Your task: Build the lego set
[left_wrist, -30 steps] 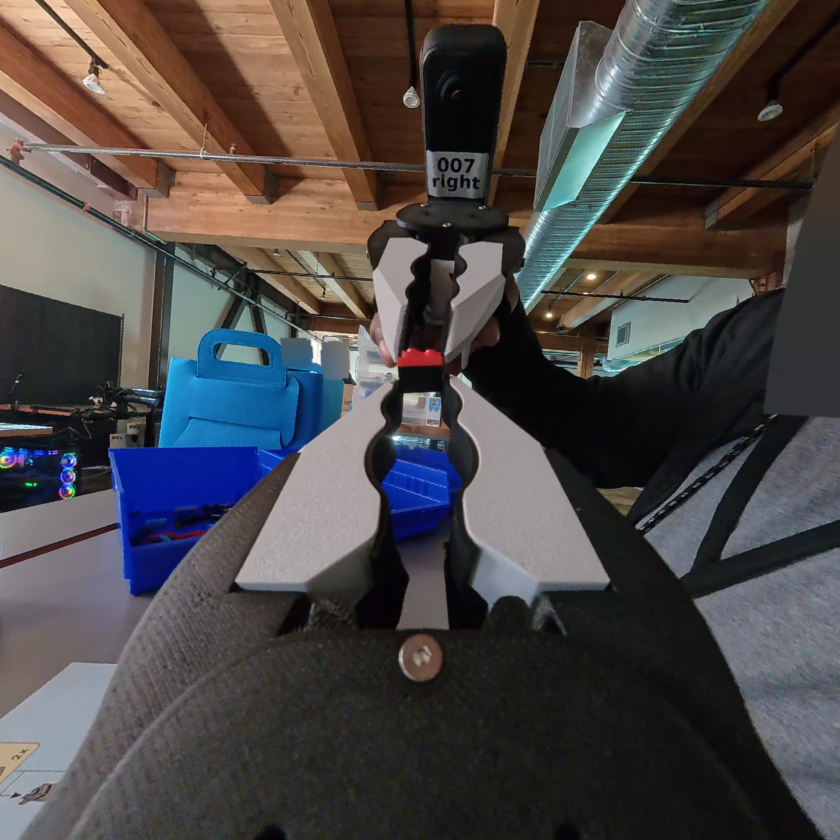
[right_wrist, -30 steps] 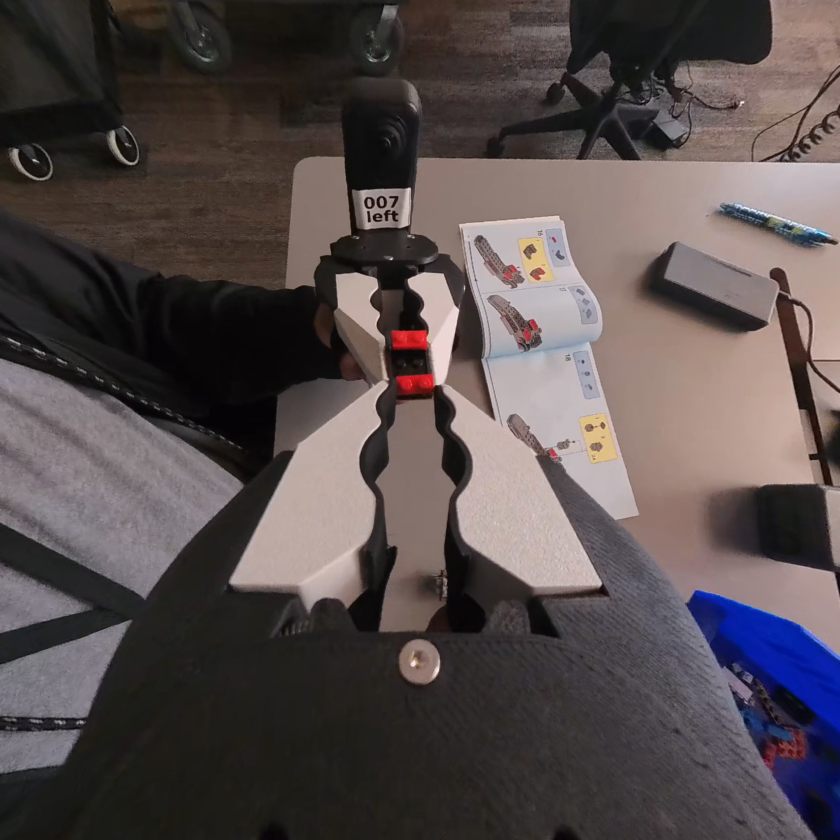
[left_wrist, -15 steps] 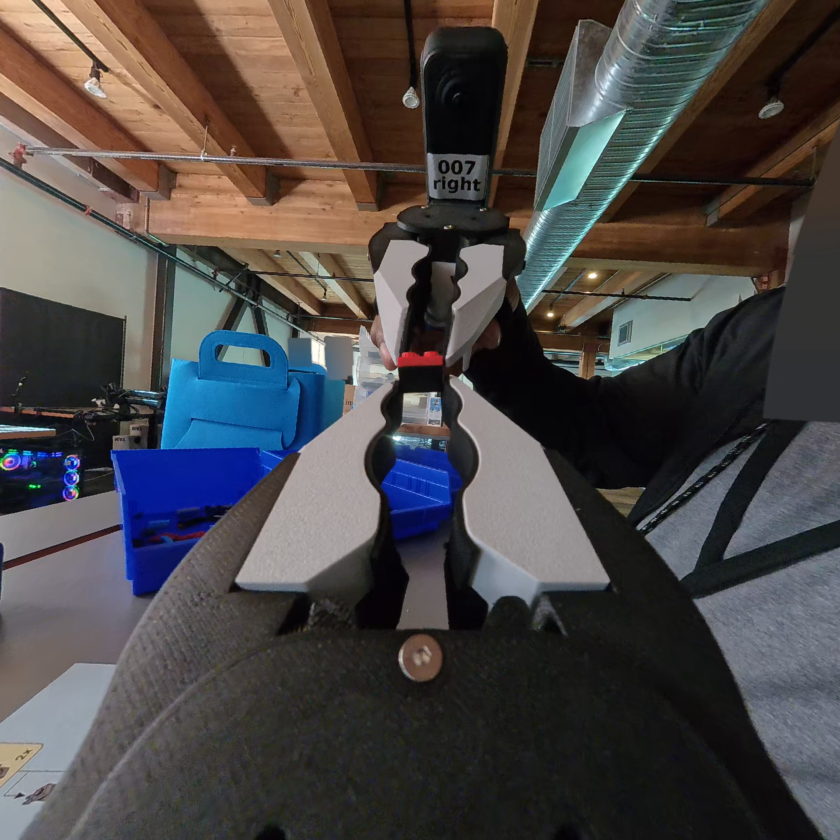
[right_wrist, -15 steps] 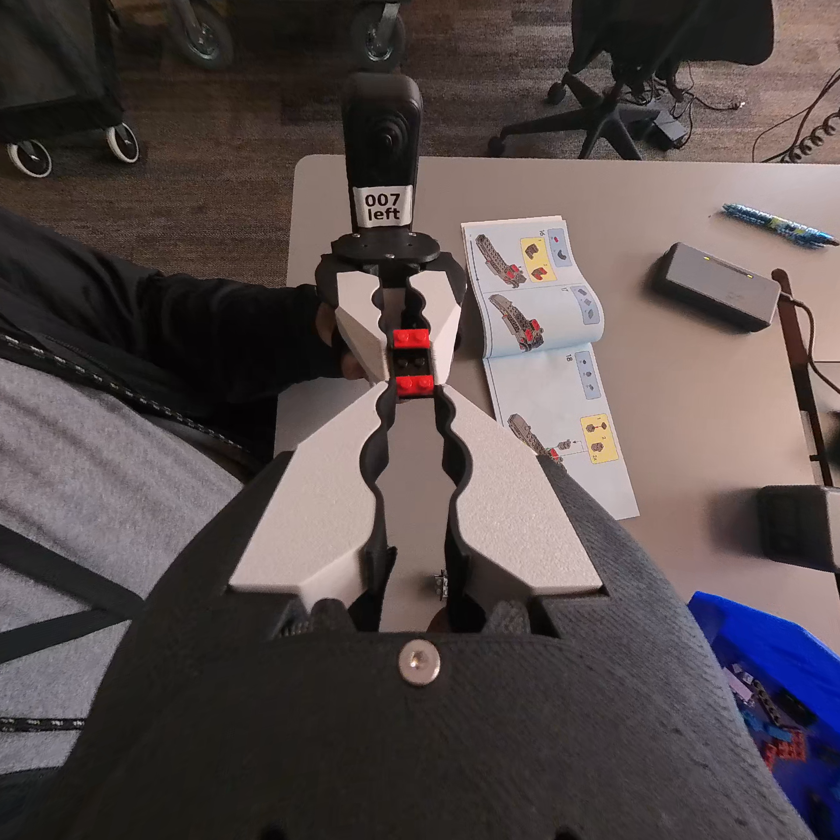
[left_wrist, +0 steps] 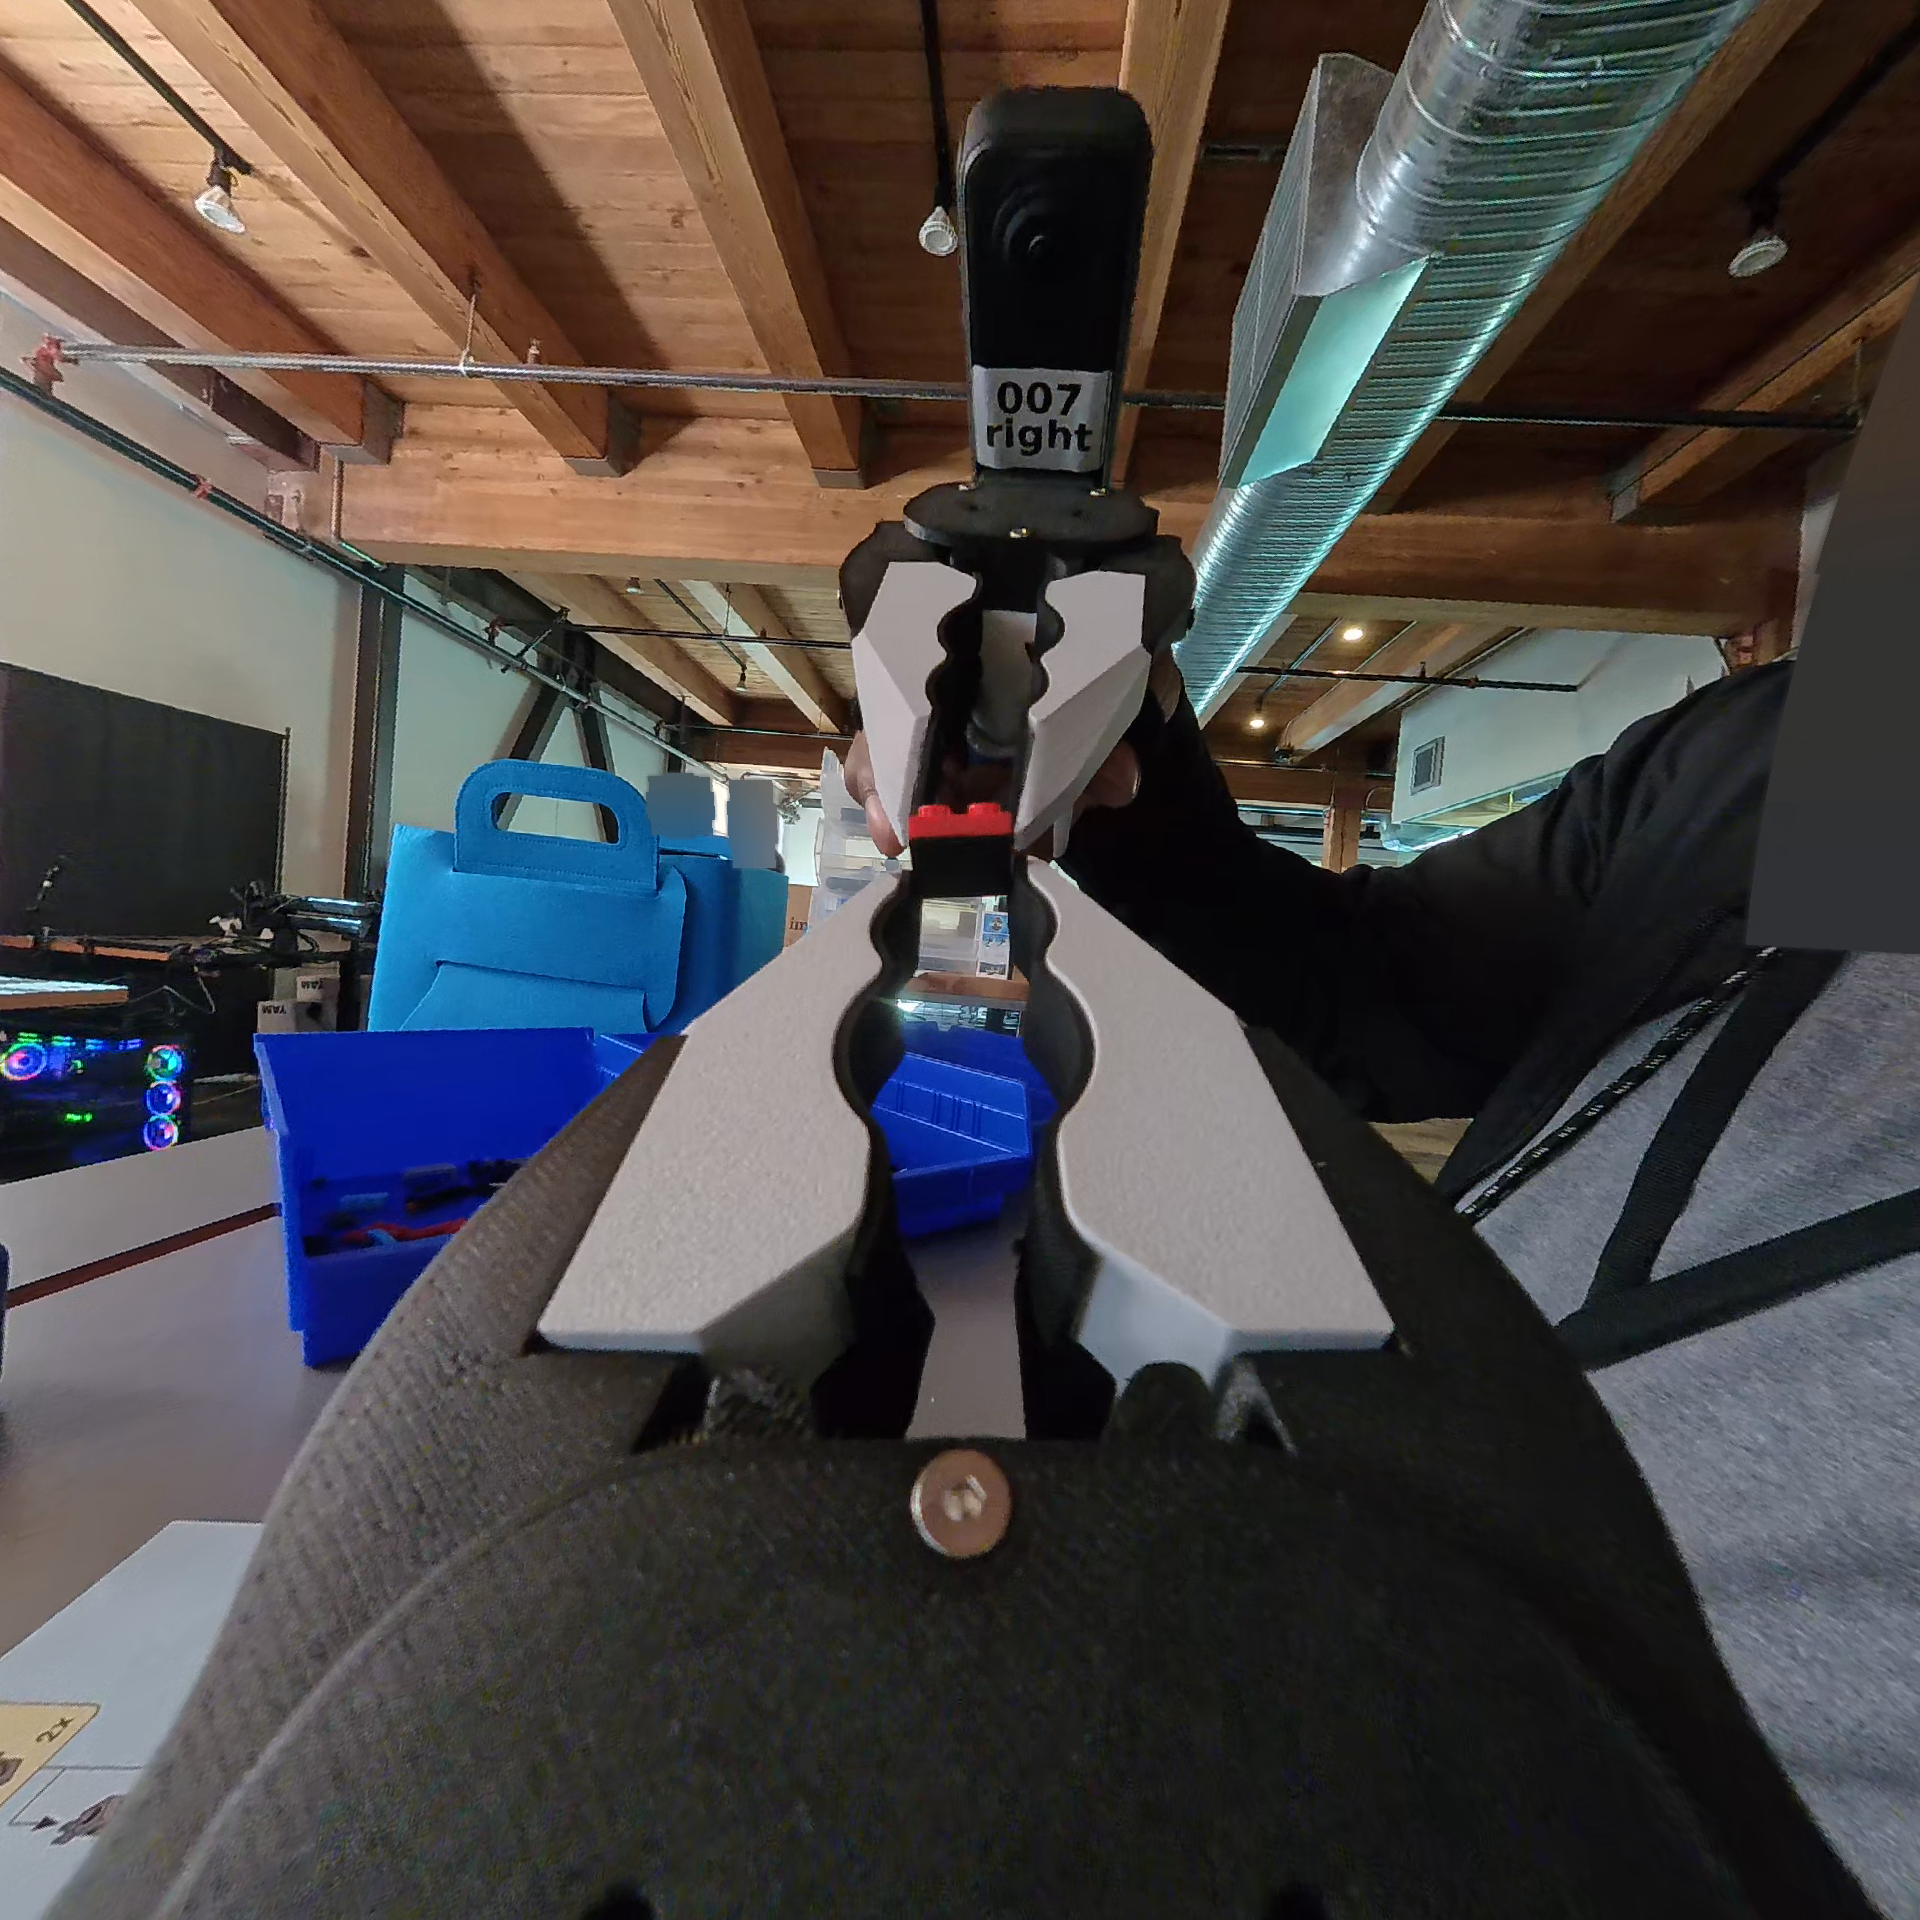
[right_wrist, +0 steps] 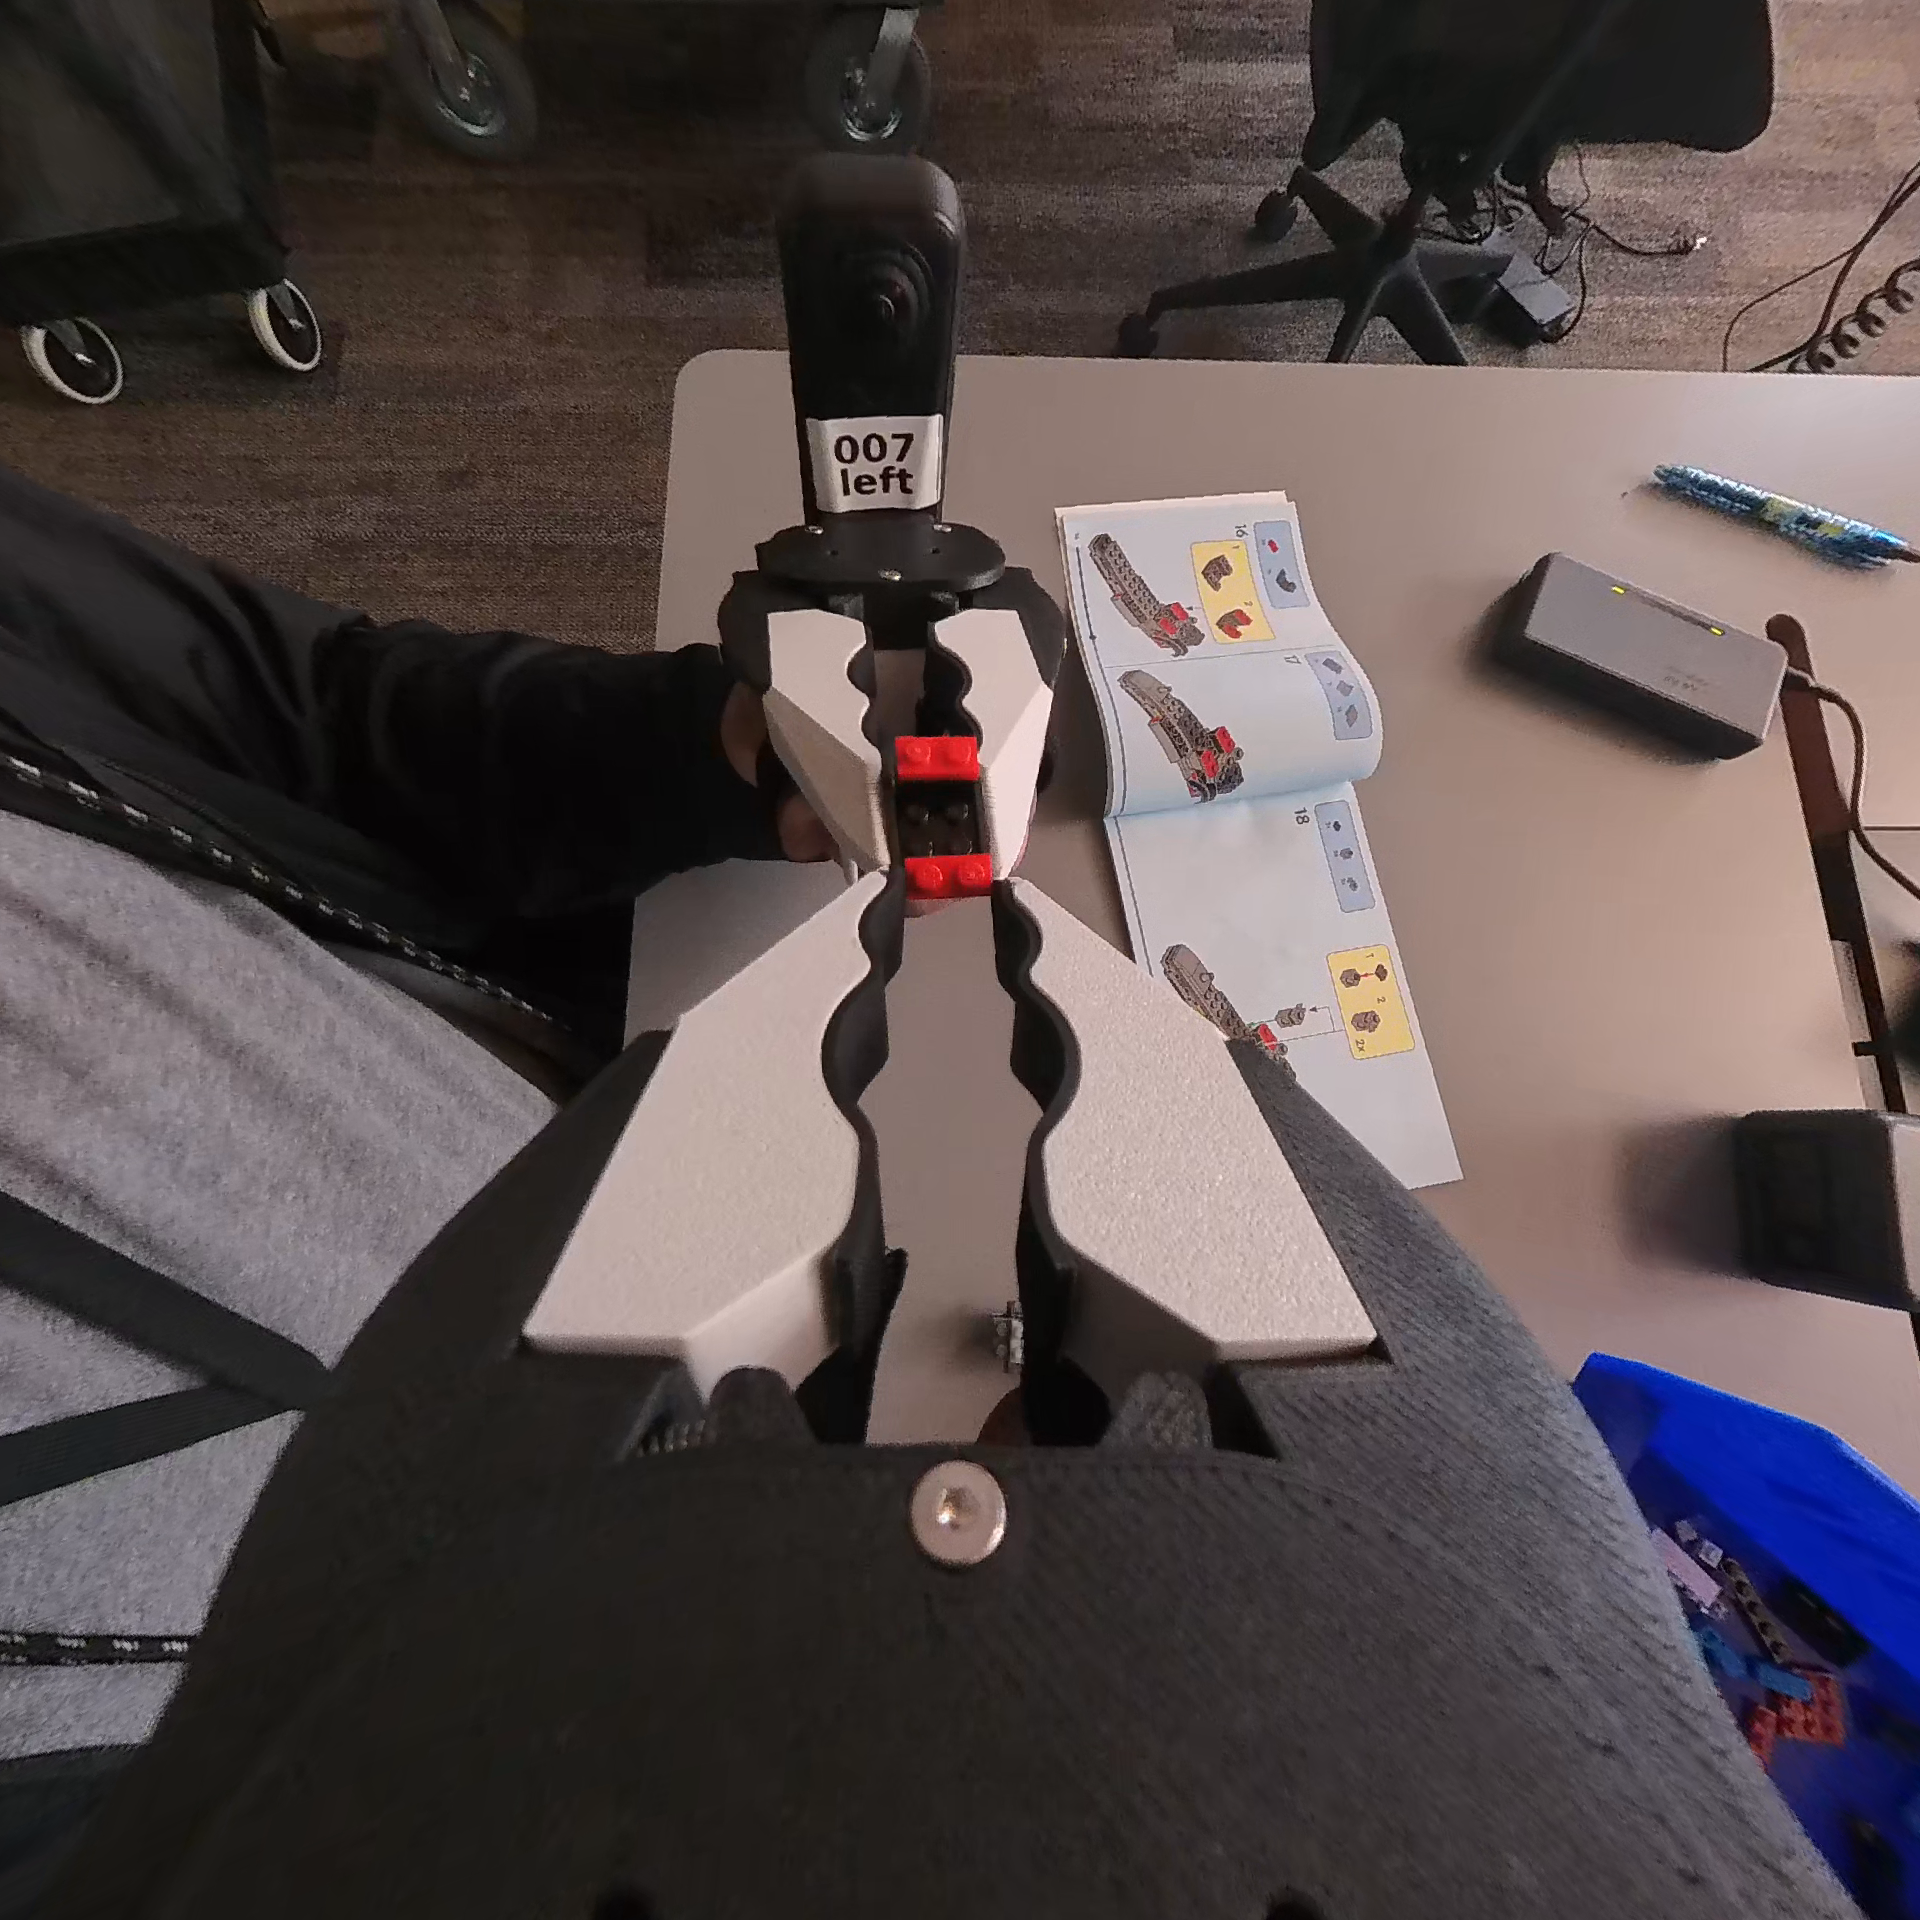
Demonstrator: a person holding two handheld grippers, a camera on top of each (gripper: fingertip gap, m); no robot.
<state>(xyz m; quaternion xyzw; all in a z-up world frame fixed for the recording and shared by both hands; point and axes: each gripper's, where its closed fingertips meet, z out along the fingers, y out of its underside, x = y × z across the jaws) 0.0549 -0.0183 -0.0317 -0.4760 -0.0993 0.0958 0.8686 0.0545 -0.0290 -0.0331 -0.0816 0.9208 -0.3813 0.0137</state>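
A small Lego assembly, black (right_wrist: 940, 821) with a red plate at each end, is held in the air between both grippers. My left gripper (left_wrist: 961, 883) is shut on the black body (left_wrist: 961, 868); it also shows in the right wrist view (right_wrist: 938, 857). My right gripper (right_wrist: 940, 899) meets it tip to tip, its jaws closed on the near red plate (right_wrist: 945, 876). In the left wrist view the right gripper (left_wrist: 966, 836) comes from above onto that red plate (left_wrist: 961, 821). The far red plate (right_wrist: 938, 756) sits deeper between the left fingers.
An open instruction booklet (right_wrist: 1236, 831) lies on the grey table (right_wrist: 1558, 935). A blue bin of loose bricks (right_wrist: 1766, 1558) stands at the right, also in the left wrist view (left_wrist: 416, 1132). A grey power adapter (right_wrist: 1631, 655), a pen (right_wrist: 1777, 514) and a small grey piece (right_wrist: 1006, 1333) lie nearby. Only a small space, under 4 cm, lies between the two pairs of fingers. The small grey piece (right_wrist: 1006, 1333) is about 25 centimetres from both grippers' fingertips.
Both grippers stay tip to tip on the assembly. They have shifted only very slightly.
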